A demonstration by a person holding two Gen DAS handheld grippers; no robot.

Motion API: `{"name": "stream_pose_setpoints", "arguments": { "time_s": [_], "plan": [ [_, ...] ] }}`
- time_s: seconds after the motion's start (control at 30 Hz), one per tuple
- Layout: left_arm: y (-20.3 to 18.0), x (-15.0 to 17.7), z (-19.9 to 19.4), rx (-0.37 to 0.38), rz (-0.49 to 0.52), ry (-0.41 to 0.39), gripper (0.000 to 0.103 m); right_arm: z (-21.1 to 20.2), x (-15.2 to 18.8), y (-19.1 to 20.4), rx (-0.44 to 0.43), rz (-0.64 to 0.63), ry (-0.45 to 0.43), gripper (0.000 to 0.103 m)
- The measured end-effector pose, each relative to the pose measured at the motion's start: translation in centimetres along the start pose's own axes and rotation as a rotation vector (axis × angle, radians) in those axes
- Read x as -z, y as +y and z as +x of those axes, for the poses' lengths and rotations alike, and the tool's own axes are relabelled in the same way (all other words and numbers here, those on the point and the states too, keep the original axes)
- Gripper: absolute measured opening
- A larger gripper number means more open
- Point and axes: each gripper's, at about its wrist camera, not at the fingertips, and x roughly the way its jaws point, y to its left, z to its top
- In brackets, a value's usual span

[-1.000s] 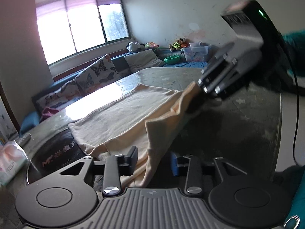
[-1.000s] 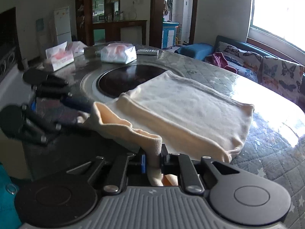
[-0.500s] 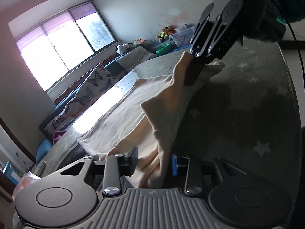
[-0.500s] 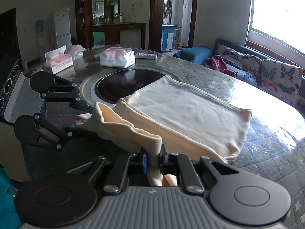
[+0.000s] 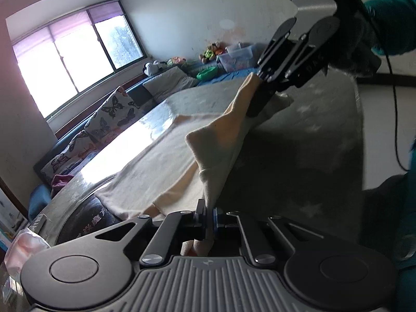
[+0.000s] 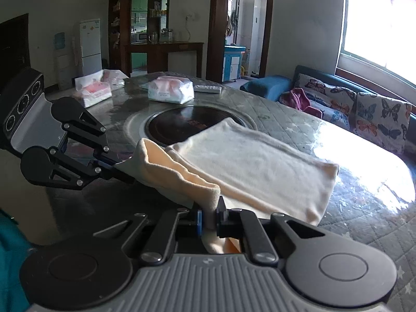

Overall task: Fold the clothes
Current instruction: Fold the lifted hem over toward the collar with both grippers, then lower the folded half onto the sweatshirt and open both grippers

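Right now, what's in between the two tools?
A raised edge of the cream cloth spans from the left tool to the right tool, each shut on it. Both wrist views show this; nothing else lies between.

The right tongs (image 5: 256,105) hide their tips behind the lifted cloth (image 5: 213,150).

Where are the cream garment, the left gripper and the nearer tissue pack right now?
cream garment (image 6: 254,161), right wrist view, flat top panel.
left gripper (image 5: 207,219), left wrist view, between fingertips pinching the fabric edge.
nearer tissue pack (image 6: 171,91), right wrist view, front face of the wrapper.
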Motion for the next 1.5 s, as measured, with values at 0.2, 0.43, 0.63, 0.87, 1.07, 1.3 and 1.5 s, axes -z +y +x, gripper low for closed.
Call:
{"name": "stream_pose_setpoints", "arguments": {
  "time_s": [0.2, 0.43, 0.63, 0.87, 1.07, 1.3, 1.5],
  "plan": [
    [-1.8, -0.5, -4.6, 0.044, -0.066, -0.042, 0.005, -4.2, 0.9, 2.9, -0.030, 0.009, -0.001, 0.008],
    [-2.9, -0.3, -7.0, 0.065, -0.154, -0.059, 0.005, -6.7, 1.6, 4.8, -0.047, 0.026, 0.017, 0.008],
    [-0.5, -1.6, -5.3, 0.022, -0.202, -0.072, 0.005, -5.8, -0.4, 3.0, -0.038, 0.013, 0.025, 0.008],
    [4.7, -3.5, -0.9, -0.029, -0.249, -0.056, 0.006, -2.0, -4.6, -2.0, -0.038, 0.009, 0.058, 0.008],
    [8.5, -3.7, 6.8, -0.092, -0.311, 0.047, 0.006, 5.4, -6.2, -7.1, -0.027, 0.040, 0.110, 0.008],
    [10.1, -2.9, 10.9, -0.158, -0.378, 0.126, 0.010, 12.8, -3.2, -10.3, 0.031, 0.171, 0.126, 0.017],
    [11.0, -2.5, 11.9, -0.207, -0.432, 0.156, 0.017, 11.1, -1.9, -11.6, 0.123, 0.280, 0.032, 0.025]
  ]
}}
